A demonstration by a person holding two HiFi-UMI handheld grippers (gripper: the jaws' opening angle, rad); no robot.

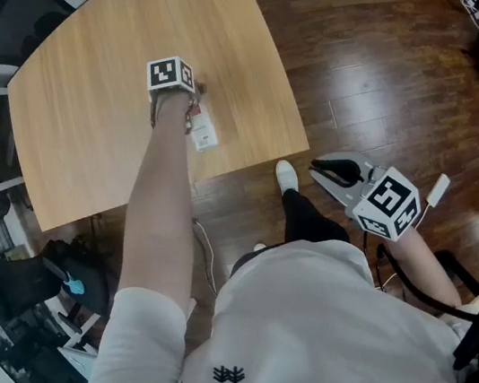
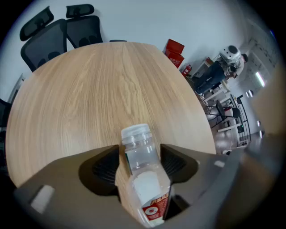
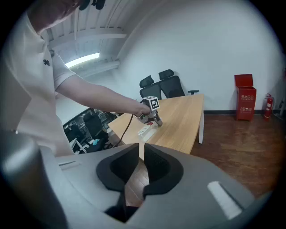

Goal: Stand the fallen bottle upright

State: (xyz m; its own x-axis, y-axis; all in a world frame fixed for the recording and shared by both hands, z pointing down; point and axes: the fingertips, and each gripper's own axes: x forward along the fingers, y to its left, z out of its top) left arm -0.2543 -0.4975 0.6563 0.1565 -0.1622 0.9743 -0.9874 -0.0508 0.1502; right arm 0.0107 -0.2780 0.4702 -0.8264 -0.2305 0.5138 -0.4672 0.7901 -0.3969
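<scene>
1. White short-sleeve shirt (image 1: 299,331), tiny dark logo (image 1: 228,375) on the chest.
2. Dark trousers (image 1: 306,220), white shoe (image 1: 286,175).
3. Left gripper (image 2: 140,163): grey shell, black ribbed pads (image 2: 100,167), black-and-white marker cube (image 1: 170,75), thin dark cable (image 3: 126,121).
4. Right gripper (image 3: 140,156): same grey-and-black look, same kind of cube up top.

**Bottle lying on its side**

We see a small clear plastic bottle (image 1: 202,133) lying on its side on the wooden table (image 1: 82,121), close to the near edge. It has a pale translucent cap and a white label with a red patch toward its base. Its cap end points away from us, clamped in the left gripper (image 2: 139,163).
</scene>
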